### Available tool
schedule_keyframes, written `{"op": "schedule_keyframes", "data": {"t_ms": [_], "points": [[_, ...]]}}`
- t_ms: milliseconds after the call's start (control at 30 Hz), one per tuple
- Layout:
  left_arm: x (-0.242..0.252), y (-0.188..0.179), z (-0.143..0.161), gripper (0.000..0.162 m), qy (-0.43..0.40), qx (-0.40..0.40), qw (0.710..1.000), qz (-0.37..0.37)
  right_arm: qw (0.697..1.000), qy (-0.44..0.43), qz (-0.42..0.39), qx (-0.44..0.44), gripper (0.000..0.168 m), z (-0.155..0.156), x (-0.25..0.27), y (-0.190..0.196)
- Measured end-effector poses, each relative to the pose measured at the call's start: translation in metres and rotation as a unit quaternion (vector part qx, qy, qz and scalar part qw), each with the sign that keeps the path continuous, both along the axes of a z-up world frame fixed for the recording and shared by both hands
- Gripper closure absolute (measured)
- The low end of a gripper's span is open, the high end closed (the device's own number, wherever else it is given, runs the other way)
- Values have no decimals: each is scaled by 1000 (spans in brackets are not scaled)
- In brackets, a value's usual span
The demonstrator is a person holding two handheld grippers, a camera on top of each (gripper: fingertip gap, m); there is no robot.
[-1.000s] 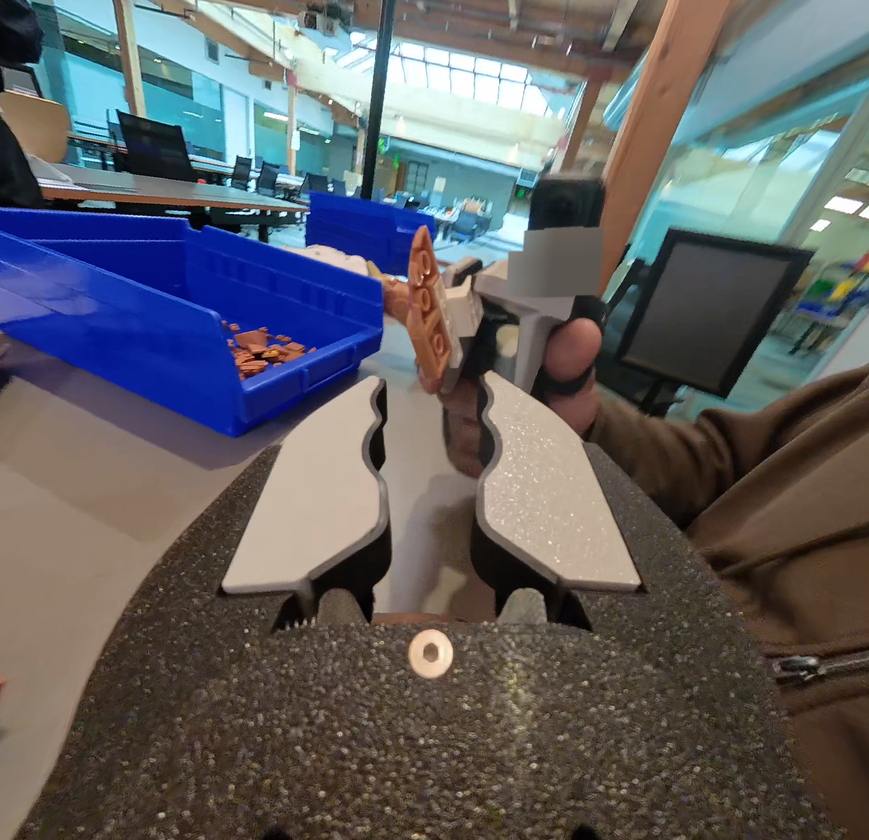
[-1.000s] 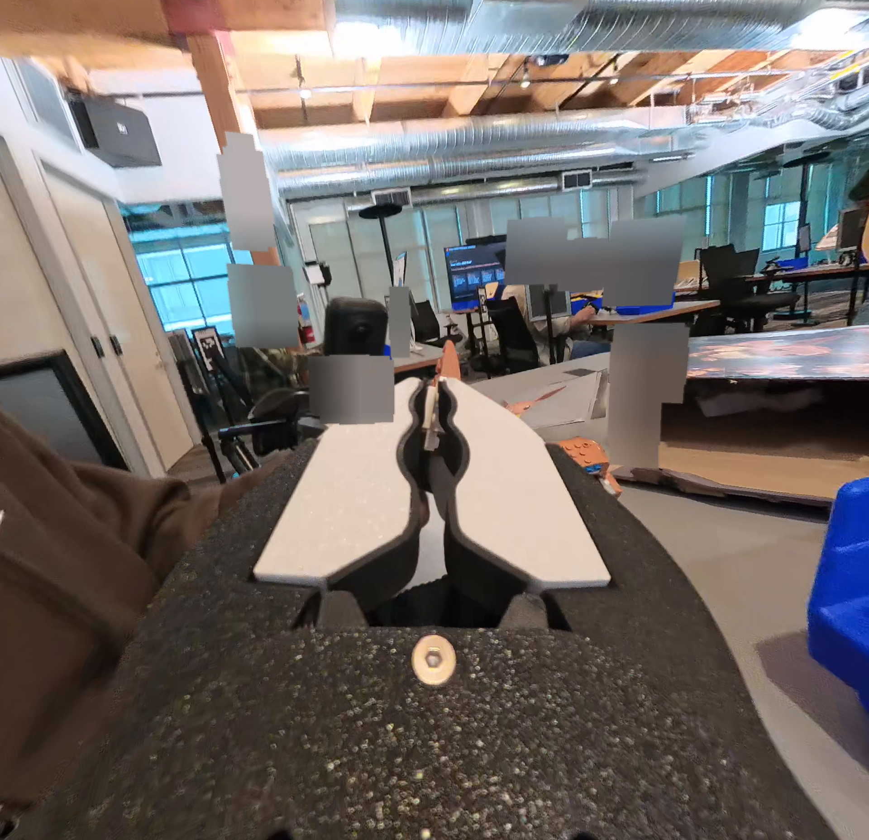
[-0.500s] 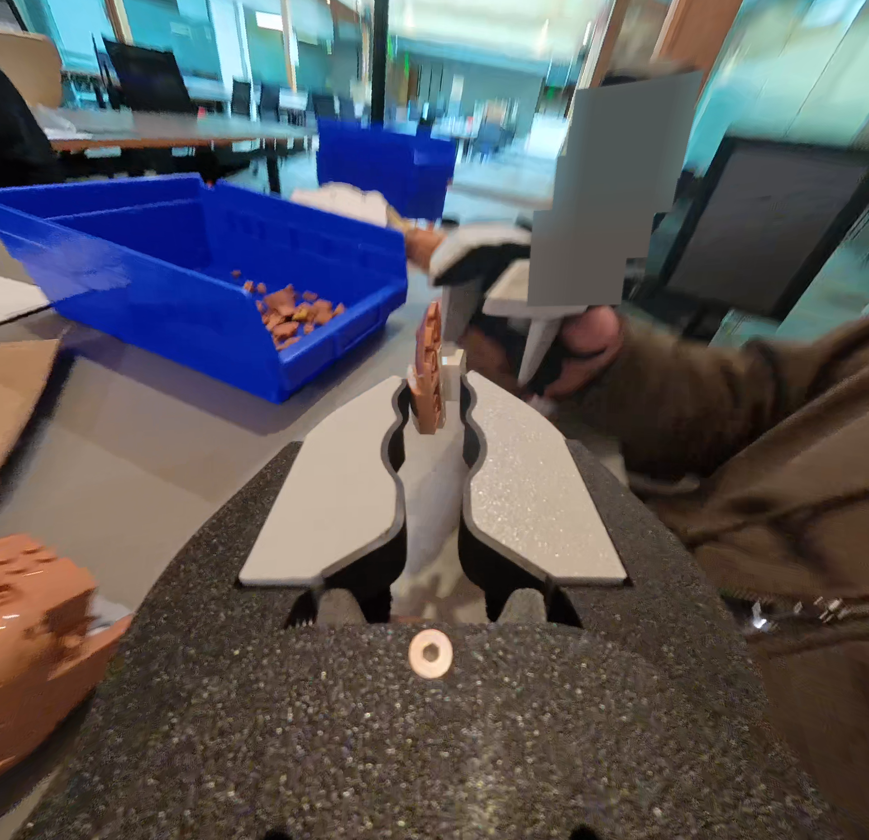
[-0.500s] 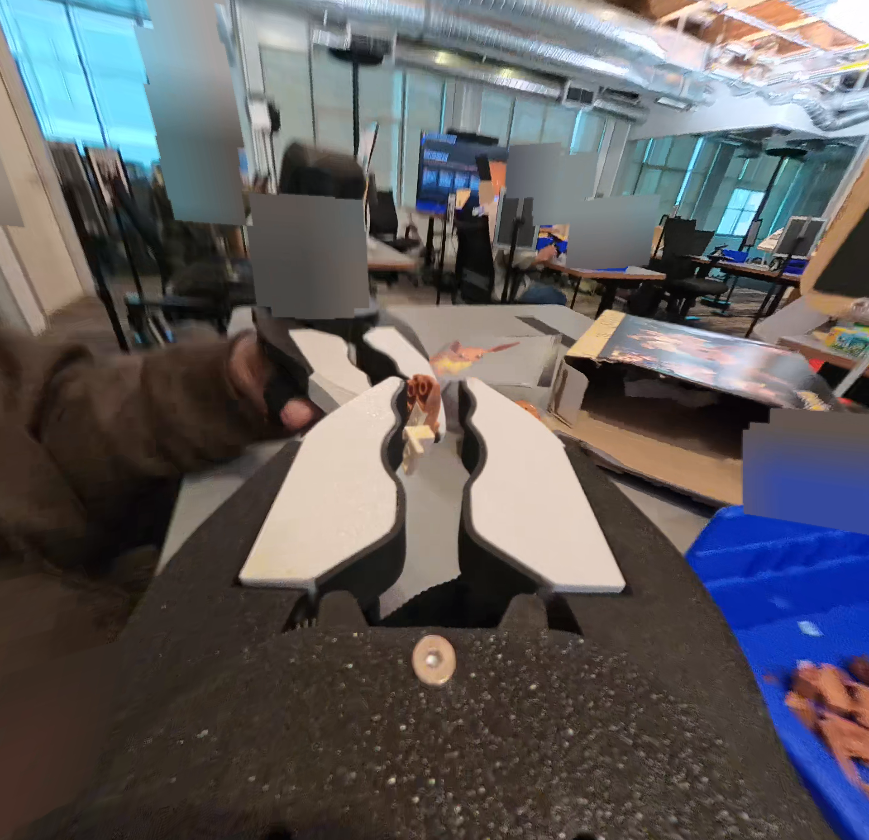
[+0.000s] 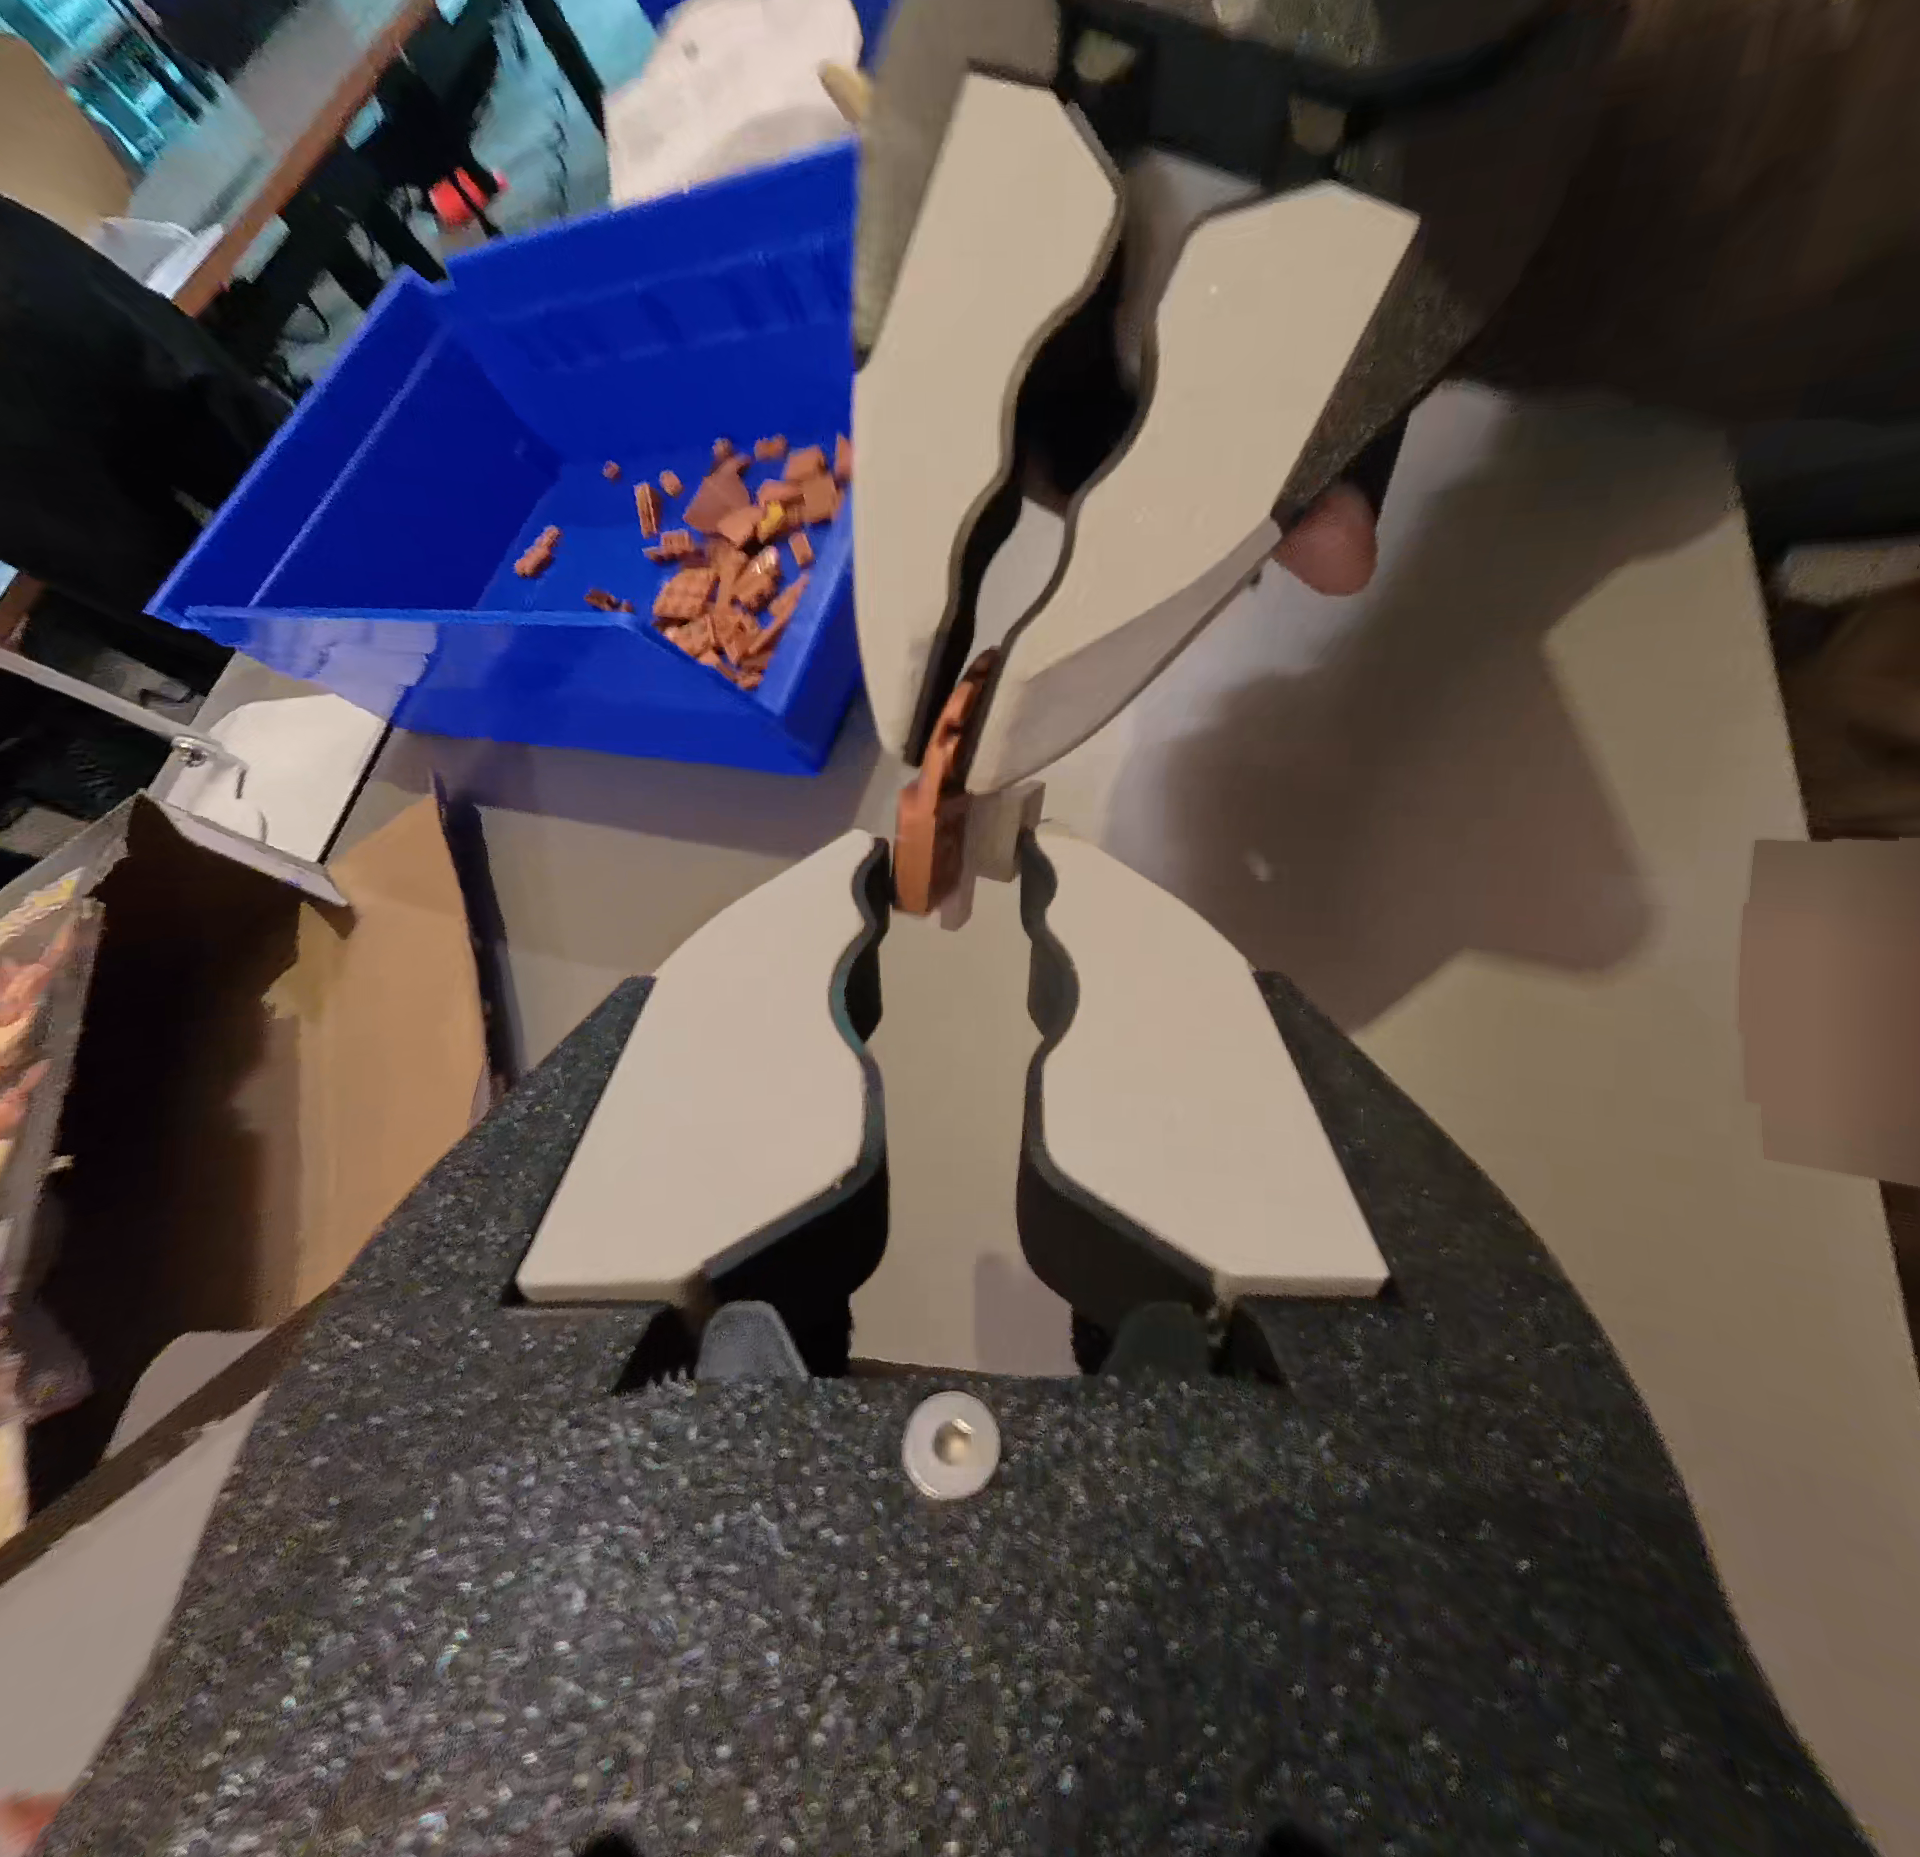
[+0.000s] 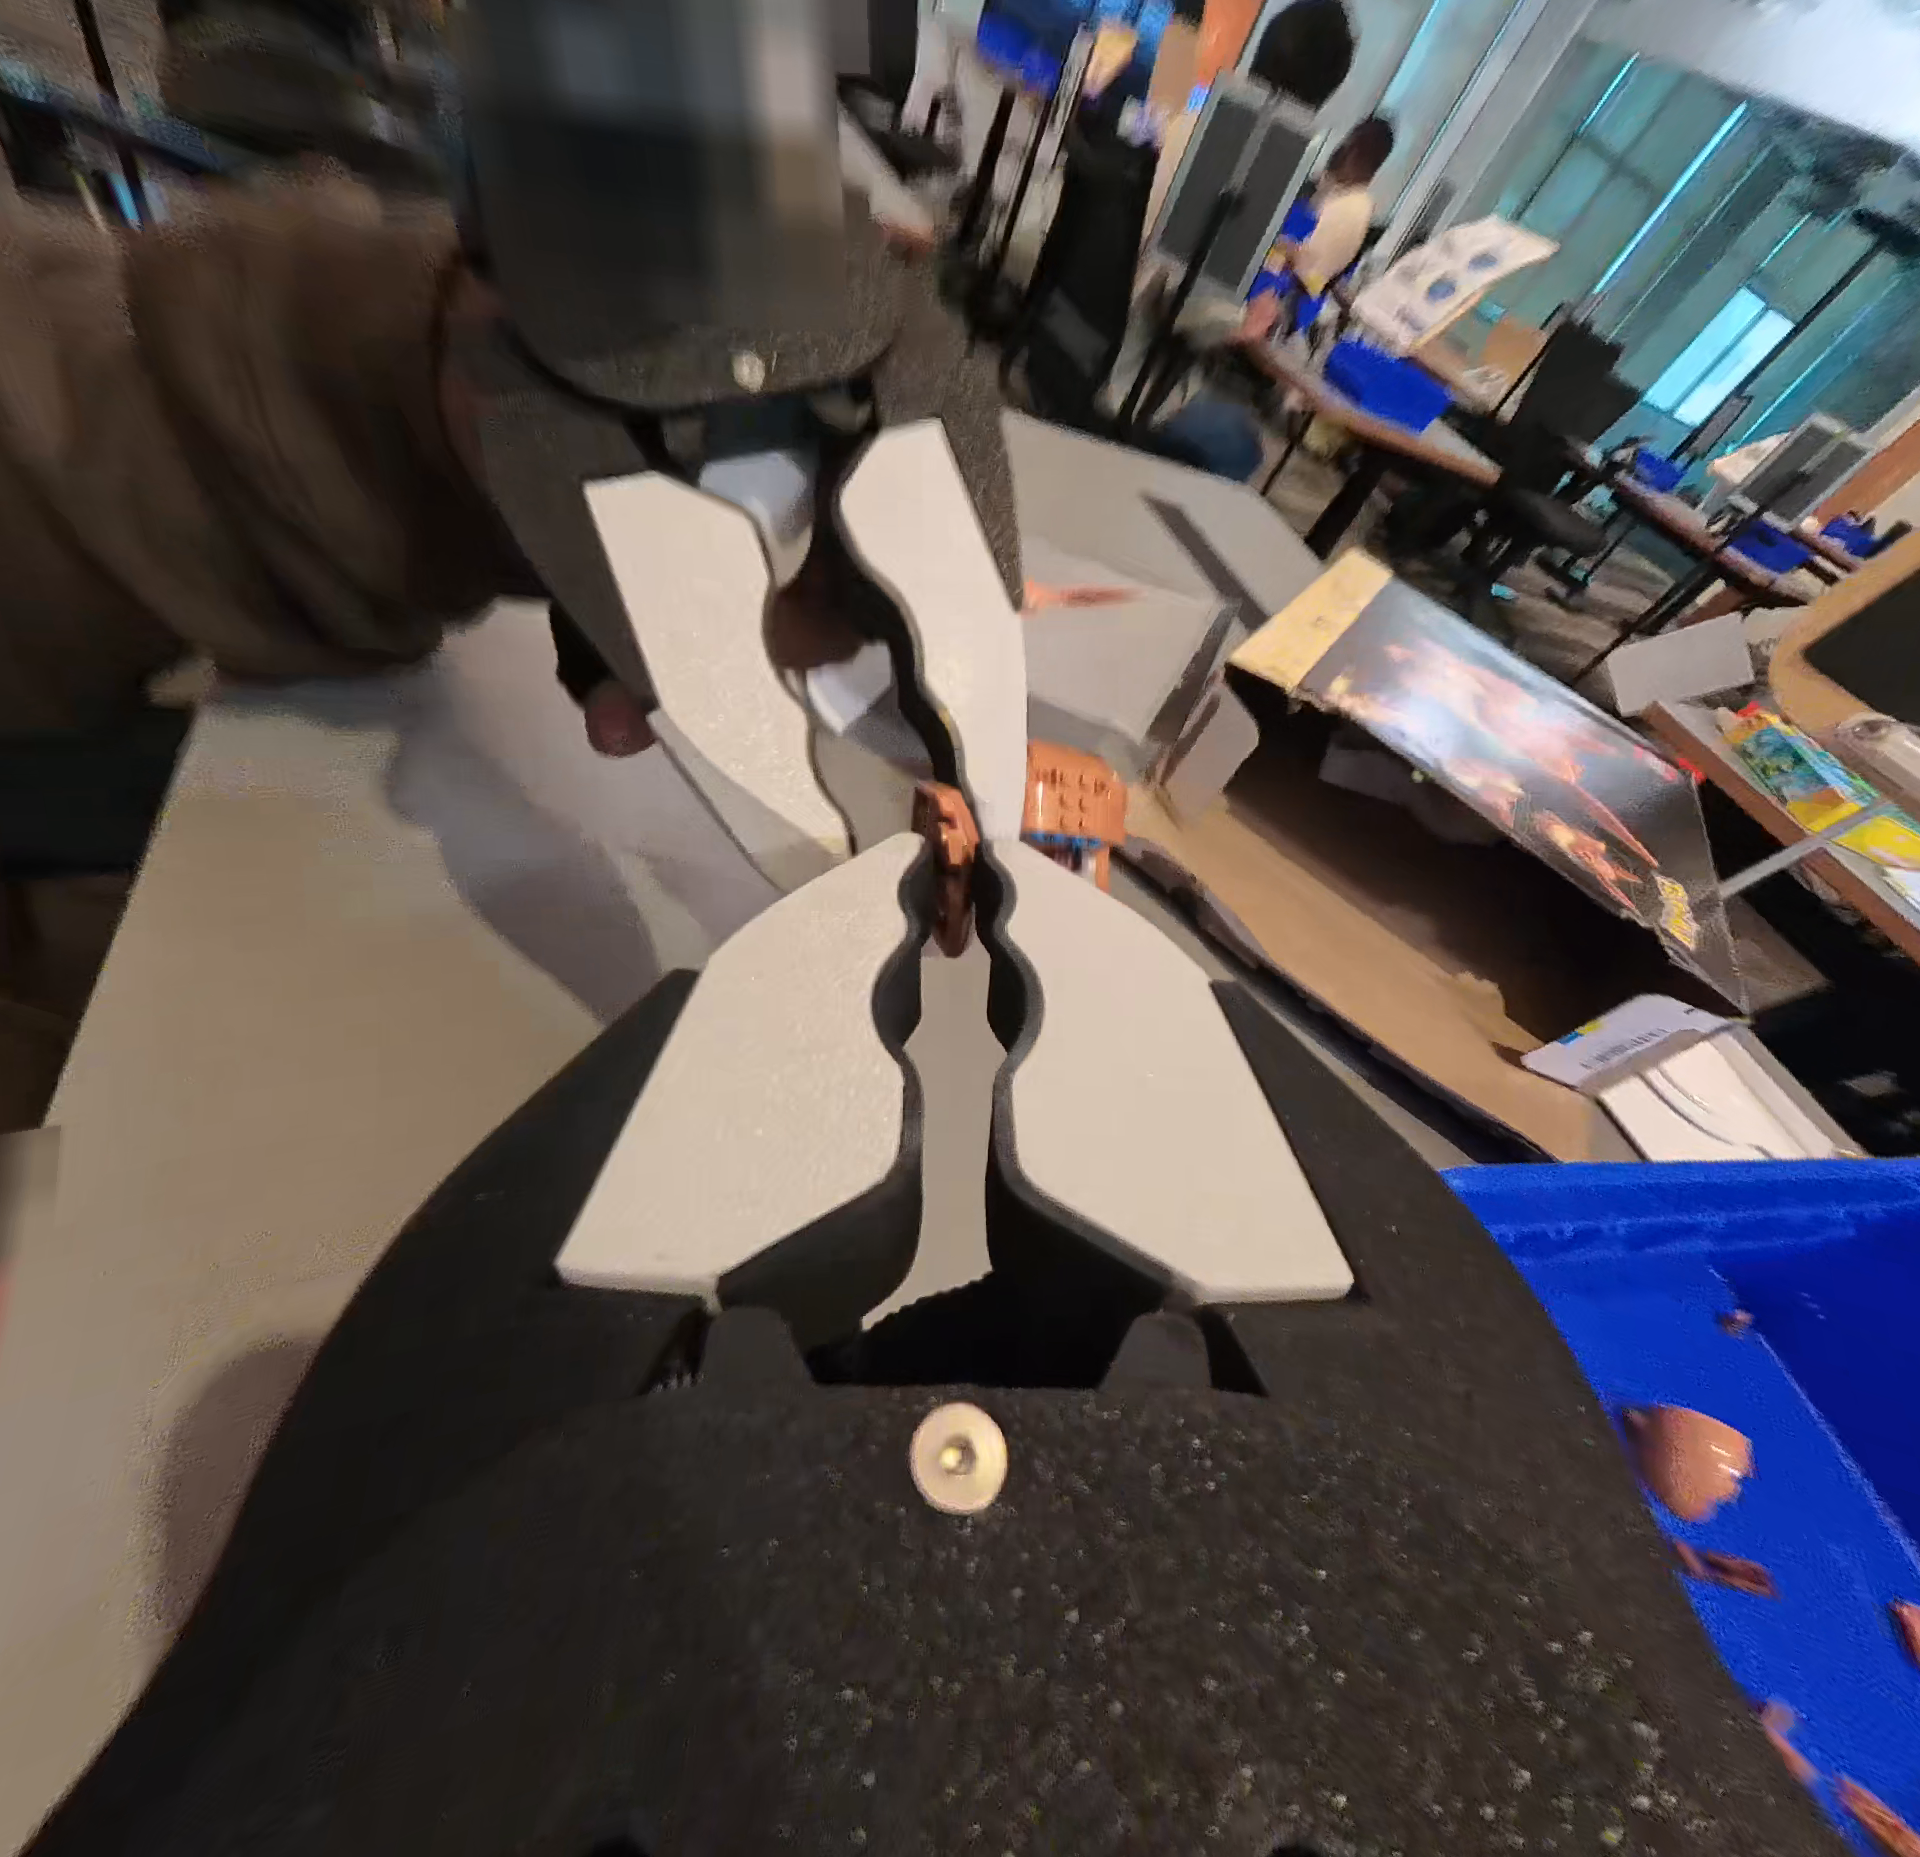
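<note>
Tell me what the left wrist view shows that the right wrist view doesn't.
Only the left wrist view shows the whole pile of brown bricks inside the blue bin.

Only the right wrist view shows a brown brick block standing on the table and a flattened printed box.

Both show the left claw, open, meeting the right claw, which is shut on a small brown piece.

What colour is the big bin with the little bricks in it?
Blue. The bin shows best in the left wrist view, with small brown bricks inside.
</note>
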State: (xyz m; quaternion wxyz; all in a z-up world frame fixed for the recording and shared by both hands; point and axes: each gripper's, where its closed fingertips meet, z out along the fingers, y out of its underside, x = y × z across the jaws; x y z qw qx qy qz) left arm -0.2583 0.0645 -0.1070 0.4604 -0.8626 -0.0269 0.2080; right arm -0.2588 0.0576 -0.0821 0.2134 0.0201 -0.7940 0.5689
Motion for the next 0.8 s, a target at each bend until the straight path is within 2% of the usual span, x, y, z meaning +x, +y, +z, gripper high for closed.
{"op": "schedule_keyframes", "data": {"t_ms": [67, 133, 200, 333, 467, 567, 633, 800], "points": [[0, 1, 8, 130, -28, 78, 996, -18, 996, -33, 15, -84, 163, 12, 1, 1], [2, 2, 18, 130, -63, 163, 984, -40, 984, -73, 38, -158, 163, 22, 3, 3], [6, 2, 25, 131, -101, 216, 970, -53, 977, -87, 42, -189, 162, 27, 2, 5], [13, 4, 42, 131, -120, 280, 949, -79, 972, -87, 48, -214, 163, 32, 3, 6], [13, 8, 43, 133, -148, 303, 938, -82, 974, -64, 46, -211, 163, 32, 6, 5], [13, 8, 43, 142, -144, 303, 938, -88, 972, -73, 55, -216, 162, 33, 8, 5], [12, 6, 45, 149, -118, 300, 943, -87, 967, -100, 70, -222, 162, 33, 9, 6], [10, 6, 42, 149, 2, 242, 968, -73, 943, -208, 108, -237, 161, 30, 9, 7]]}}
